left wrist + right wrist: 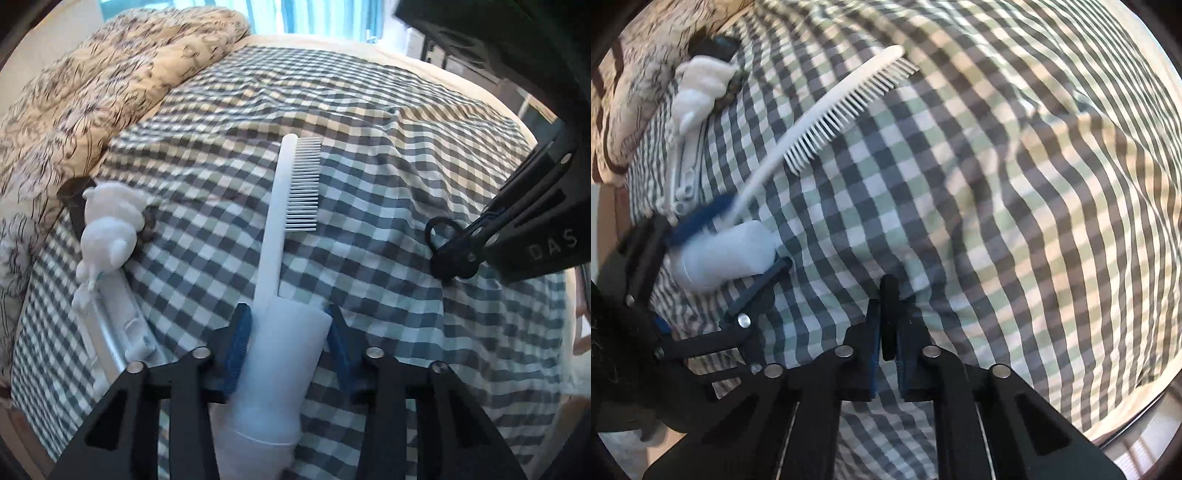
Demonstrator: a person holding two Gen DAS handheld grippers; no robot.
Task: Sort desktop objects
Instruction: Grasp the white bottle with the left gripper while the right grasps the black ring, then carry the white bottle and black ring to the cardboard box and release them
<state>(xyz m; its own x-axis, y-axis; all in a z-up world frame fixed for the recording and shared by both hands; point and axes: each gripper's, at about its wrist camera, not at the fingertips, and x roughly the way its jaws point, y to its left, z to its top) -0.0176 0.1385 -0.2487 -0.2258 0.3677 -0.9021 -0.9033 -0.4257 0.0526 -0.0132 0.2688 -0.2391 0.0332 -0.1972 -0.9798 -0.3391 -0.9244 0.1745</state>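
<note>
You are working over a bed, its checked cover (369, 184) rumpled and soft, so anything set down on it may tip or sink a little rather than sit flat. The largest thing in hand is the white comb (275, 229): a long, thin spine with fine teeth near the far end and a thick rounded handle near you. It looks like light, stiff, smooth plastic, so take it by the fat handle and never by the teeth, which could bend. Your left claw (286, 350) is already closed on that handle, blue pads pressing each side, the comb pointing away over the cover; the smooth plastic could twist in the pads if you swing it quickly. At the left edge of the cover lies a small pile: a white plush figure (110, 225), soft and light, on top of a pale hard case (122, 328) and something dark I cannot identify. Smallest is the black ringed clip (448, 251), thin, rigid and light. Your right claw (888, 321) is shut on it, the narrow black piece standing upright between the nearly touching pads, above the cover.
</note>
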